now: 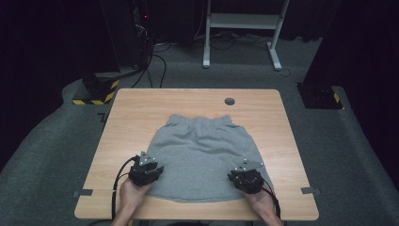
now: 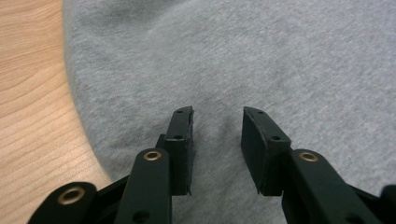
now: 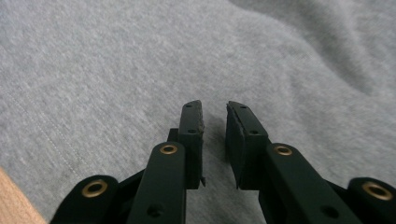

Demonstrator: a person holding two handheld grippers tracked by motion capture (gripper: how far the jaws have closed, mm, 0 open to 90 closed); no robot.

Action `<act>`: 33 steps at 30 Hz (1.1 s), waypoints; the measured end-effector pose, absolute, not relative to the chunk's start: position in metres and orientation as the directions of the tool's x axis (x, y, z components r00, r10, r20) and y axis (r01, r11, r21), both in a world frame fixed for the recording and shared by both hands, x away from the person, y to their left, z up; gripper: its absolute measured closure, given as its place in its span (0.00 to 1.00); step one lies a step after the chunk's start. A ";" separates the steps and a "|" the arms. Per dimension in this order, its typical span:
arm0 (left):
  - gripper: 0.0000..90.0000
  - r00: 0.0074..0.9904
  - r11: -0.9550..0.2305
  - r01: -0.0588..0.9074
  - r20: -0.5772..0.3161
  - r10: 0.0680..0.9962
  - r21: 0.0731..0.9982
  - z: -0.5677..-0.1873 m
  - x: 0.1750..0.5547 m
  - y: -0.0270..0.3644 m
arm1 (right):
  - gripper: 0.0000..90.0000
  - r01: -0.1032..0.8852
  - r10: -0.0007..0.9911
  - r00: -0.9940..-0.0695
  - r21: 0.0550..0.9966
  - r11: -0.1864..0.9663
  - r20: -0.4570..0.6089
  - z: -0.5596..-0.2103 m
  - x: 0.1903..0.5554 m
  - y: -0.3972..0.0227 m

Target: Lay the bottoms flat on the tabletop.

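Grey sweat shorts (image 1: 202,150) lie flat on the wooden table (image 1: 141,103), waistband at the far side and hem near the front edge. My left gripper (image 1: 151,162) rests at the shorts' near left edge. In the left gripper view the left gripper (image 2: 217,112) is open just above the grey shorts (image 2: 243,60), nothing pinched. My right gripper (image 1: 244,170) sits on the near right part of the hem. In the right gripper view the right gripper (image 3: 215,105) stands open by a narrow gap over the grey shorts (image 3: 116,70), and no cloth is between the pads.
A round cable hole (image 1: 229,101) sits in the tabletop behind the shorts. Grey tape marks (image 1: 83,192) stick to the front corners. Bare wood (image 2: 28,102) runs along the shorts' left edge. Beyond the table are a white desk frame (image 1: 240,21) and floor cables (image 1: 155,61).
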State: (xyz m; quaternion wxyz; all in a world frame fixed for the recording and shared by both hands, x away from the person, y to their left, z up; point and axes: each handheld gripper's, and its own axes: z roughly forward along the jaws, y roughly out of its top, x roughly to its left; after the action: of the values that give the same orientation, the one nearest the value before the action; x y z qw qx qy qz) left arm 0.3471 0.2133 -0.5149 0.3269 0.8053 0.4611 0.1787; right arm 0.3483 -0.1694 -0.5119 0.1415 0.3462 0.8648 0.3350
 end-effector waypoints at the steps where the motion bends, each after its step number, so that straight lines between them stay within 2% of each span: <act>1: 0.73 0.511 -0.360 0.627 -0.016 0.859 0.691 -0.515 0.347 0.213 | 0.83 0.501 0.697 -0.717 0.683 0.532 -0.017 -0.511 0.349 -0.170; 3: 0.79 0.516 -0.365 0.624 -0.014 0.856 0.691 -0.515 0.348 0.211 | 0.79 0.508 0.716 -0.698 0.689 0.517 -0.023 -0.509 0.354 -0.170; 6: 0.88 0.527 -0.376 0.623 -0.013 0.850 0.686 -0.514 0.348 0.210 | 0.79 0.516 0.730 -0.683 0.690 0.507 -0.026 -0.508 0.360 -0.170; 12: 0.96 0.548 -0.386 0.622 -0.026 0.836 0.682 -0.514 0.340 0.213 | 0.94 0.492 0.703 -0.710 0.687 0.534 -0.038 -0.515 0.351 -0.168; 14: 0.96 0.558 -0.387 0.624 -0.041 0.829 0.679 -0.513 0.336 0.213 | 0.94 0.483 0.695 -0.718 0.693 0.536 -0.037 -0.516 0.346 -0.171; 16: 0.92 0.567 -0.395 0.620 -0.040 0.823 0.678 -0.512 0.335 0.212 | 0.93 0.483 0.694 -0.720 0.695 0.532 -0.030 -0.515 0.344 -0.173; 21: 0.71 0.560 -0.358 0.597 -0.053 0.827 0.718 -0.507 0.343 0.204 | 0.83 0.490 0.729 -0.685 0.731 0.474 -0.014 -0.505 0.356 -0.182; 24: 0.63 0.556 -0.345 0.596 -0.062 0.829 0.725 -0.506 0.349 0.198 | 0.79 0.503 0.753 -0.658 0.736 0.453 -0.014 -0.500 0.366 -0.186; 29: 0.58 0.554 -0.333 0.598 -0.075 0.829 0.729 -0.513 0.363 0.186 | 0.80 0.506 0.824 -0.566 0.776 0.377 -0.030 -0.496 0.396 -0.204; 33: 0.55 0.525 -0.292 0.609 -0.099 0.845 0.738 -0.519 0.369 0.186 | 0.83 0.547 0.856 -0.516 0.763 0.345 -0.018 -0.494 0.414 -0.211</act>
State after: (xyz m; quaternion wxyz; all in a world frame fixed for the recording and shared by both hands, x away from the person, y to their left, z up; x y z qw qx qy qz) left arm 0.3692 0.1857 -0.5192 0.3760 0.7882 0.4613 0.1571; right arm 0.4138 -0.2113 -0.4941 0.2137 0.4430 0.7918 0.3622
